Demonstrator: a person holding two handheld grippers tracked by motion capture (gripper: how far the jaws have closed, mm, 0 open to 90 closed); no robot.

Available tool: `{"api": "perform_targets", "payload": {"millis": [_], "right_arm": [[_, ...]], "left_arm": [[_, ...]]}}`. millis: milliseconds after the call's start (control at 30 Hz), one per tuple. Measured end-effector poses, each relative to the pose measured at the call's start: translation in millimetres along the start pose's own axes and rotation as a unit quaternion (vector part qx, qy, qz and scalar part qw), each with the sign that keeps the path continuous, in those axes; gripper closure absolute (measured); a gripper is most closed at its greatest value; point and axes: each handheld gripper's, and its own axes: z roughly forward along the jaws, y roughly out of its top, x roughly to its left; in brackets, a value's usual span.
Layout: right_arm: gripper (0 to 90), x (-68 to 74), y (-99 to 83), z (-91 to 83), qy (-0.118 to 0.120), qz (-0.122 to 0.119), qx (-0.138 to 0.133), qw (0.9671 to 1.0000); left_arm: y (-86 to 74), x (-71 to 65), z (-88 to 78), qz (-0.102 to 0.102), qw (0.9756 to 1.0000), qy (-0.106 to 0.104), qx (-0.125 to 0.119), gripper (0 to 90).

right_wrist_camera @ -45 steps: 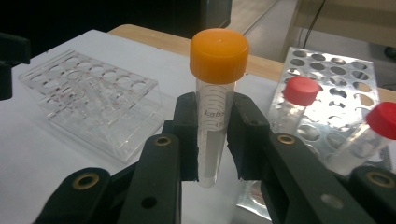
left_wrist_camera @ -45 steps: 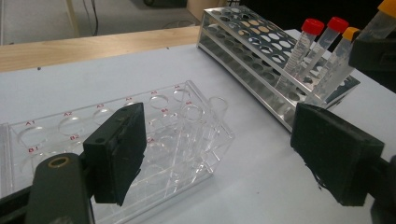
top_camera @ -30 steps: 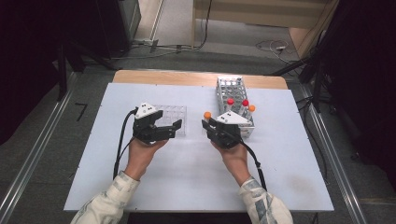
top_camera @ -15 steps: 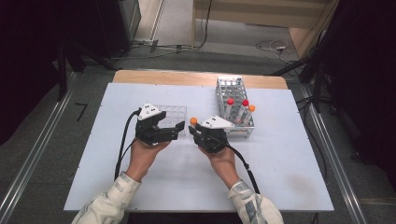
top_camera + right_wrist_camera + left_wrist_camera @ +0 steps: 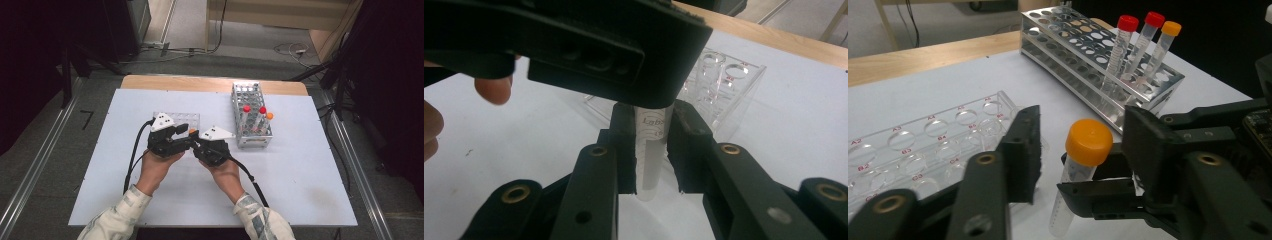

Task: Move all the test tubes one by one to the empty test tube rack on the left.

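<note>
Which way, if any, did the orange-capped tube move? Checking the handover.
Yes: the orange-capped tube, in the right gripper, went left, away from the metal rack.

A lab bench setup
Capped test tubes stand in a metal rack beside a clear rack on the white counter.

Black claws, grey triangular plates, black cables, pale patterned sleeves.

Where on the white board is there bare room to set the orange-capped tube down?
Bare: the board's near strip beside both forearms, its left part left of the clear rack, and its right edge beyond the metal rack. Crowded: the middle, where both grippers meet around the tube.
</note>
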Motion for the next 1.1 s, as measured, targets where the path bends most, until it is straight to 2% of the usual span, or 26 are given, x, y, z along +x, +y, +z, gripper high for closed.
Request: {"api": "perform_targets", "payload": {"millis": [267,500,600,667,733,900,1100], "right_arm": [[71.6,-0.7,0.6,-1.2,-0.001,0.0,-0.003,1.0],[71.0,-1.1,0.7,-1.7,-0.002,0.0,-0.002,1.0],[60.6,-2.4,1.1,-2.1,0.005,-0.003,-0.001,1.0],[57.4,-3.1,0.6,-2.6,0.004,-0.001,0.007,1.0],[50.2,-4.7,-0.6,-4.6,0.003,-0.008,0.014,0.9999],[42.3,-14.4,-2.7,-15.2,0.002,-0.007,0.018,0.9998],[37.9,-25.3,-4.5,-28.1,-0.005,-0.006,0.016,0.9998]], "left_arm": [[-2.0,-1.0,3.3,0.003,0.9999,-0.007,0.009,68.2],[-1.8,-1.4,3.1,0.005,0.9999,-0.003,0.009,69.5],[-0.4,0.2,1.4,0.003,1.0,-0.002,0.004,69.7],[0.4,2.0,-0.2,0.0,1.0,0.0,0.002,69.7],[1.2,3.9,-1.6,-0.003,1.0,0.005,0.001,69.7],[6.7,9.7,-7.1,-0.009,0.9997,0.016,-0.013,69.8],[16.4,17.3,-13.8,-0.018,0.9991,0.029,-0.026,69.7]]}}
